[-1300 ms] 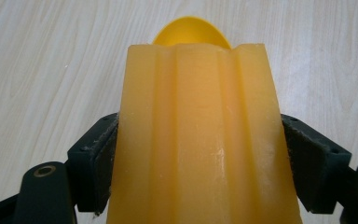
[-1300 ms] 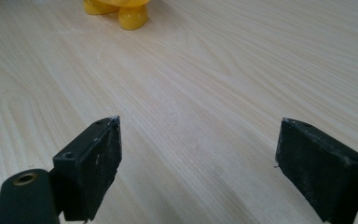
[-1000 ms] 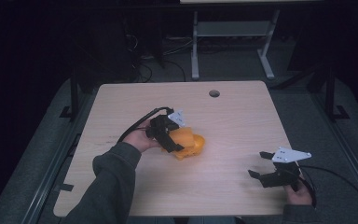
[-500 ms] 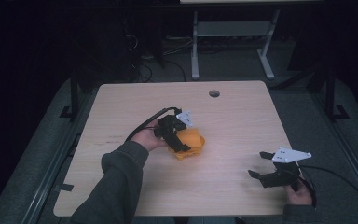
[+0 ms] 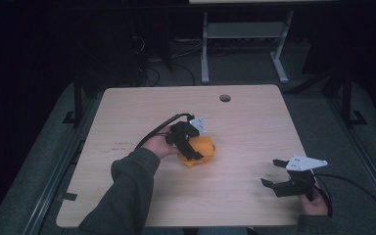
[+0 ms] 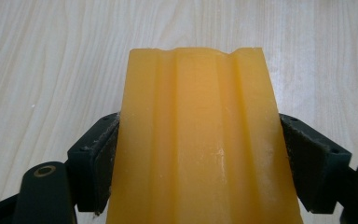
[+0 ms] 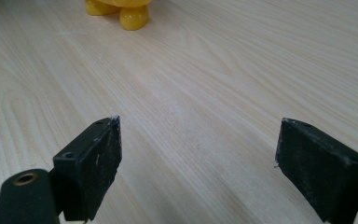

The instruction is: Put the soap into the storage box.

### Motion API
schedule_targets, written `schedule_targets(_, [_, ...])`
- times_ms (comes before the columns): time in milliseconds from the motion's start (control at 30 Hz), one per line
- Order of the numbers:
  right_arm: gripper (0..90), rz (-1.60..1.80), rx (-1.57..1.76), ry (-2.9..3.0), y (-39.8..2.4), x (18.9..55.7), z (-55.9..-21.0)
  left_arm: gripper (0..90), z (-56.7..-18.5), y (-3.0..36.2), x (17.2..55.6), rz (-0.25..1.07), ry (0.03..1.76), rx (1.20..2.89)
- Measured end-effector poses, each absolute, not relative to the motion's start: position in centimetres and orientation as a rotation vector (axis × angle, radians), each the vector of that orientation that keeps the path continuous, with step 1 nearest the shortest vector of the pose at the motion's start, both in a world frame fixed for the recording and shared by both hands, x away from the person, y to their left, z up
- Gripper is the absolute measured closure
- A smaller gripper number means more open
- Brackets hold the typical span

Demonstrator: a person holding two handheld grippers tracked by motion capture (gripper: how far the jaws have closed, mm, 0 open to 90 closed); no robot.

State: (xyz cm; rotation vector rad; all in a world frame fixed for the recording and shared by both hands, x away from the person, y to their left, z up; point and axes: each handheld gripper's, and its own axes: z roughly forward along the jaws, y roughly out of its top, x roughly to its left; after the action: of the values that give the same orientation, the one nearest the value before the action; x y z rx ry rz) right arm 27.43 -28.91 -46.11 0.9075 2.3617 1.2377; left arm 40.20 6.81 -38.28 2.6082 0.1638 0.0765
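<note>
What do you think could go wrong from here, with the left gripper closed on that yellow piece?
The left gripper clamps the yellow object across smooth, sloping sides, with much of it jutting past the pads, so it could slip or pivot if lifted. The right gripper rests open near the table's front edge, too far off to steady it.

Table: pale wood-grain top, matt, smooth, with fine streaked grain.
Yellow object: translucent-looking rubbery or waxy plastic, smooth, ridged lengthwise, soft sheen, faint white scuffs.
Left gripper: black matt plastic jaws, lightly dusty at the edges, brass-coloured metal insert at the joint.
Right gripper: black matt plastic, pads slightly rough.
Grey plate: flat, matt.
Sleeve: dark cloth.
</note>
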Motion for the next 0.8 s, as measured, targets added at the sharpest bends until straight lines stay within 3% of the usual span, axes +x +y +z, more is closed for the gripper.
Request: schedule_targets(800, [13.7, 1.236, 0.908, 2.362, -28.77, 27.37, -46.06, 19.3, -39.25, 7.03, 40.03, 0.059, 0.201, 2.643])
